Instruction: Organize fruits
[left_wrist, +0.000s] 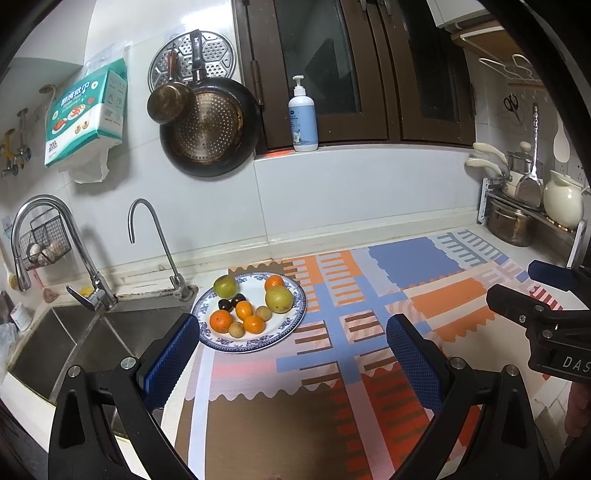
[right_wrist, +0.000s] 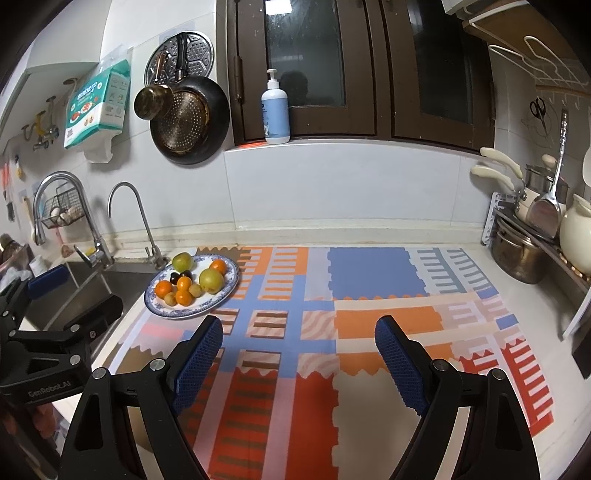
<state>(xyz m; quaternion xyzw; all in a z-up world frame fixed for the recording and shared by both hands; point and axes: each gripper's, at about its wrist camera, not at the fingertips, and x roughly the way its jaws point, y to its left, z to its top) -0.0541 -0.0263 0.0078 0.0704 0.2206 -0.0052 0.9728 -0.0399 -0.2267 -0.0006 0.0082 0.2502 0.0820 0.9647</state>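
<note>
Altogether, the plate (left_wrist: 295, 314) holds four oranges, two pears; both grippers' jaws gape empty.

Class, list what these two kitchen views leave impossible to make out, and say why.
- Small dark fruits on the plate: too small to name, both views.
- Wire basket contents: tiny, behind mesh.
- Sink floor: partly blocked by left tongs, left view.
- Right tongs: handles cut off by the frame edge.
</note>
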